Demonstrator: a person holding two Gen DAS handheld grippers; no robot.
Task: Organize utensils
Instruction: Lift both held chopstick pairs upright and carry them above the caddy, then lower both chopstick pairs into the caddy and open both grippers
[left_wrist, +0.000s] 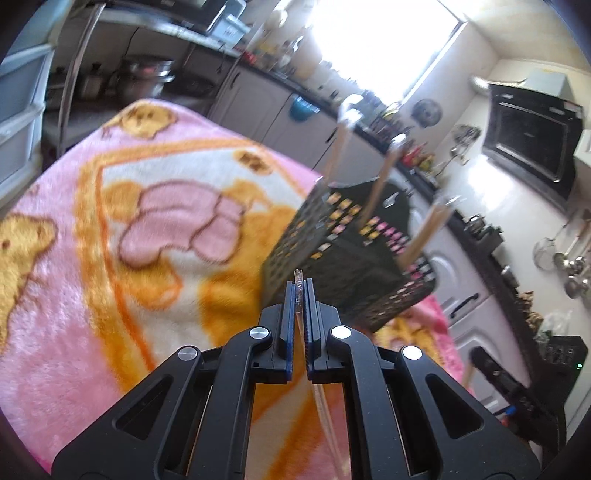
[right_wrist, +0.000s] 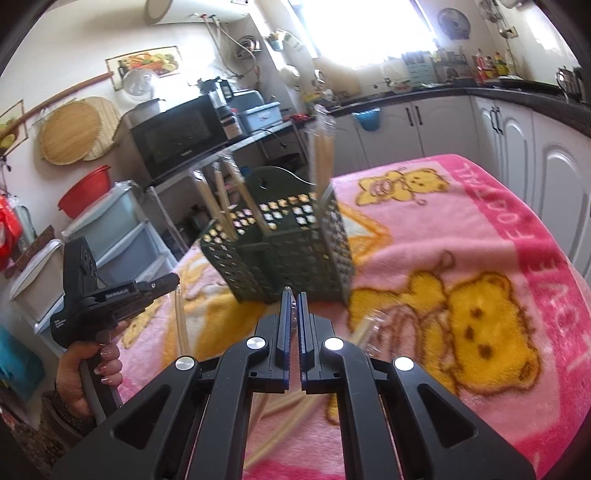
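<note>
A home kitchen with white cabinets; in the foreground a table under a pink teddy-bear blanket (right_wrist: 461, 229). On it stands a dark perforated utensil basket (right_wrist: 280, 251) already holding several wrapped chopstick pairs (right_wrist: 218, 199) upright — part of the sorting looks done. The left gripper (left_wrist: 300, 295) is clamped on one clear-wrapped pair (left_wrist: 325, 421), lifted off the blanket. The right gripper (right_wrist: 293, 306) pinches clear wrapping too; more wrapped pairs (right_wrist: 364, 328) lie on the blanket beneath it — still to go.
</note>
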